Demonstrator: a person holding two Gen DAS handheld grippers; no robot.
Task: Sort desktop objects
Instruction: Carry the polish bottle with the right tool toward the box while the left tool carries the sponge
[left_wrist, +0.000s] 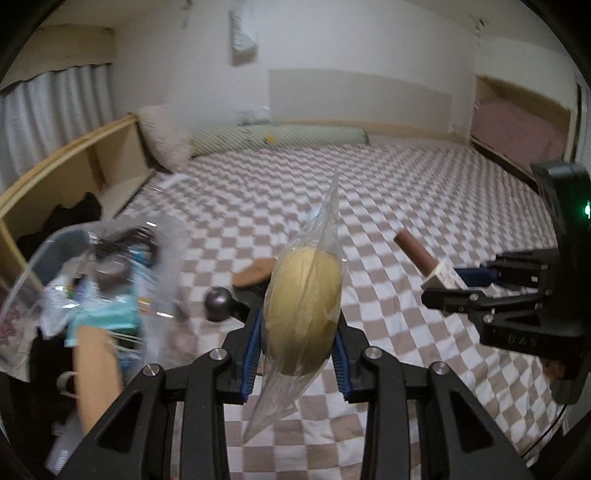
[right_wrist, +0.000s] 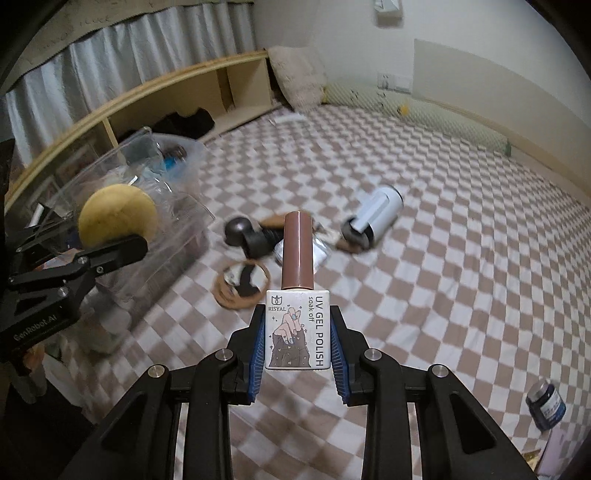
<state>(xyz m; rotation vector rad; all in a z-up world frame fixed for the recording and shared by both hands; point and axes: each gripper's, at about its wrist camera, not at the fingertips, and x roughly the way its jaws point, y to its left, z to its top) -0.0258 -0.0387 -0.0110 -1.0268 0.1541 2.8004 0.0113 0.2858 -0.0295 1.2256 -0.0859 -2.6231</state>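
Our left gripper (left_wrist: 301, 363) clamped on a bagged puff (left_wrist: 303, 317), our right gripper (right_wrist: 297, 350) on a polish bottle (right_wrist: 297, 325), both above the bed (right_wrist: 443, 277).

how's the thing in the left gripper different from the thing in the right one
The left gripper holds a round yellow sponge puff, sealed in clear plastic wrap; the right gripper holds a flat-sided white gel polish bottle, unwrapped, with printed lettering and a long brown cap. Both are clamped between blue pads above the checkered sheet.
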